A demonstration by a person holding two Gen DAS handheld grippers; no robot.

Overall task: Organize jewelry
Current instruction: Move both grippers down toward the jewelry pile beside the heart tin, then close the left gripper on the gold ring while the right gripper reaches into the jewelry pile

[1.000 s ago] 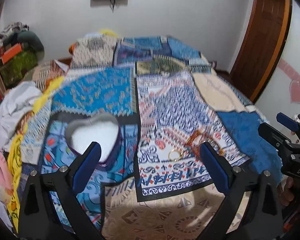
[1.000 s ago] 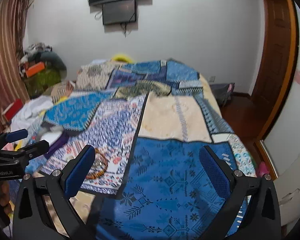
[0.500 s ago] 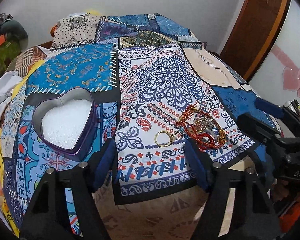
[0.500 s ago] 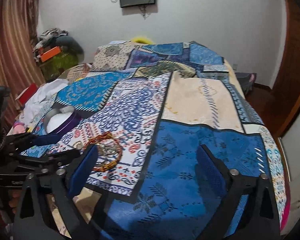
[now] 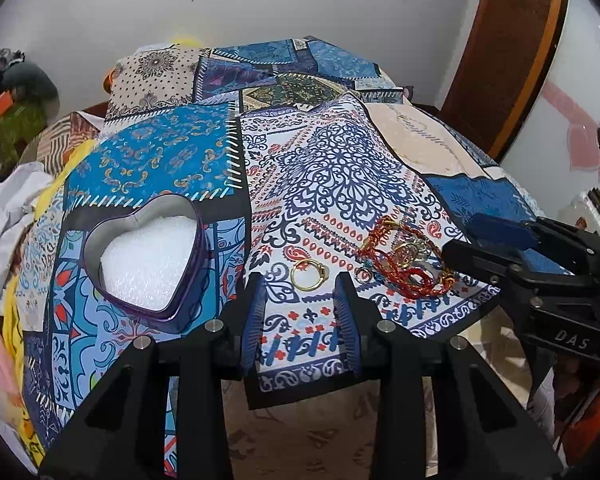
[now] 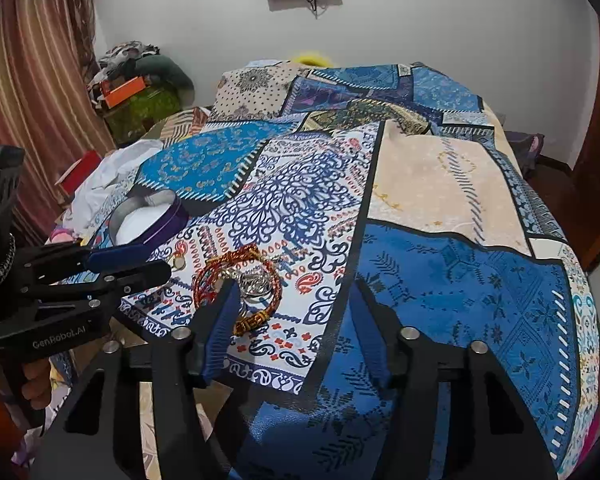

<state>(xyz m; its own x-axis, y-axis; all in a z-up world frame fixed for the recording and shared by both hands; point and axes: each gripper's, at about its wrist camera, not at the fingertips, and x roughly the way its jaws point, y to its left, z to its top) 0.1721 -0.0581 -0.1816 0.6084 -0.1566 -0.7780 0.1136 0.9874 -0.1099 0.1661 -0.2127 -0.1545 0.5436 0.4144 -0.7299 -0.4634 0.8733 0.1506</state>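
I see the gold ring (image 5: 309,274) lying flat on the patterned bed cover (image 5: 340,184) just ahead of my left tool (image 5: 300,312), whose jaws have just been closing yet stand apart with nothing between them. My right tool (image 6: 296,320) has also been narrowing, empty, beside the red beaded bracelets (image 6: 236,284). The ring looks light, stiff and slippery, so I would pinch it across its band before carrying it to the heart-shaped tin (image 5: 148,256).

Printed matt cloth bedspread (image 5: 324,168); heart tin (image 5: 148,256) of shiny metal, white foam lining; ring (image 5: 308,274) of polished gold-tone metal; bracelets (image 5: 404,260) of red-gold thread; varnished wood door (image 5: 504,52).
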